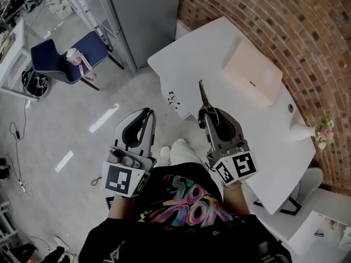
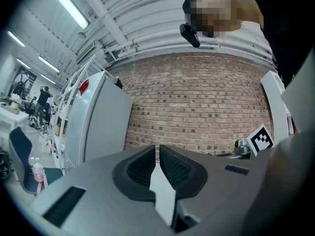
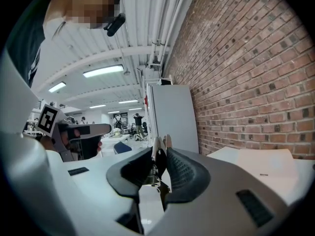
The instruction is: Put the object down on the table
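While the left gripper point(image 1: 146, 113) is pressed together and empty, the right gripper point(image 1: 204, 113) pinches a thin metal tool point(image 1: 202, 94), its length pointing away over the near-left edge of the table point(image 1: 214, 48).

Open-plan robotics lab or workshop. Evidence: bare brick wall point(image 1: 263, 15); white worktop point(image 1: 219, 53) set against it; polished grey floor point(image 1: 71, 130) with loose cables point(image 1: 16, 141); tall grey cabinet point(image 1: 145, 15); blue chair point(image 1: 60, 56); ceiling strip lights point(image 3: 103, 71) and exposed pipes point(image 2: 118, 31); distant people point(image 3: 138, 119) among cluttered desks.
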A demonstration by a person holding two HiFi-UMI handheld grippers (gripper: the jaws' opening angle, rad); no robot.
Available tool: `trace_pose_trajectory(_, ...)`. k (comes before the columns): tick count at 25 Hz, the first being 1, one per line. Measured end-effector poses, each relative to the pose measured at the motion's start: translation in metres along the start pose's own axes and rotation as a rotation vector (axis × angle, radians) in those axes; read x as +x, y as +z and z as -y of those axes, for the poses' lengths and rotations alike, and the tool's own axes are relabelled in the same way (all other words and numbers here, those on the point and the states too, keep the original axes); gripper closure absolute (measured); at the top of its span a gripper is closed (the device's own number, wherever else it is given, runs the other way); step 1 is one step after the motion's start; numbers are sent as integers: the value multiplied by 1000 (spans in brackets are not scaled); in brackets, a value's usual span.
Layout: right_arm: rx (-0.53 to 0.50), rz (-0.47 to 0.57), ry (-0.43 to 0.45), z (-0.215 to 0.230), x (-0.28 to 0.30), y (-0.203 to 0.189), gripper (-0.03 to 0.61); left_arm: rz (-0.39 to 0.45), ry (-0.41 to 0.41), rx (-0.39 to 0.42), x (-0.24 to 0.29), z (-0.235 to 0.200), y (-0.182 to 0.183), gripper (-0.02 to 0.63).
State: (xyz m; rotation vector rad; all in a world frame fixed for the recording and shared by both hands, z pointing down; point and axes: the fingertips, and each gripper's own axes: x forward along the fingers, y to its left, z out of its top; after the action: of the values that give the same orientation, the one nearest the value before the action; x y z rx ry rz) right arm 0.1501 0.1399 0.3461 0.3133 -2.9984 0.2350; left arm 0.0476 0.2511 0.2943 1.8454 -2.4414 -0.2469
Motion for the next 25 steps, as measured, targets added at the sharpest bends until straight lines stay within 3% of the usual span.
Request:
trace_pose_trajectory(7, 25, -13, -31, 36, 46, -11, 471, -16, -11, 9, 39, -28, -11, 572)
trace_pose_trajectory(13, 39, -26, -43, 73, 123, -4, 471, -35, -32, 12, 117, -76, -7, 572)
trace_pose_trajectory(25, 85, -17, -138, 168, 218, 29, 471, -87, -211, 58, 274, -105, 5, 571)
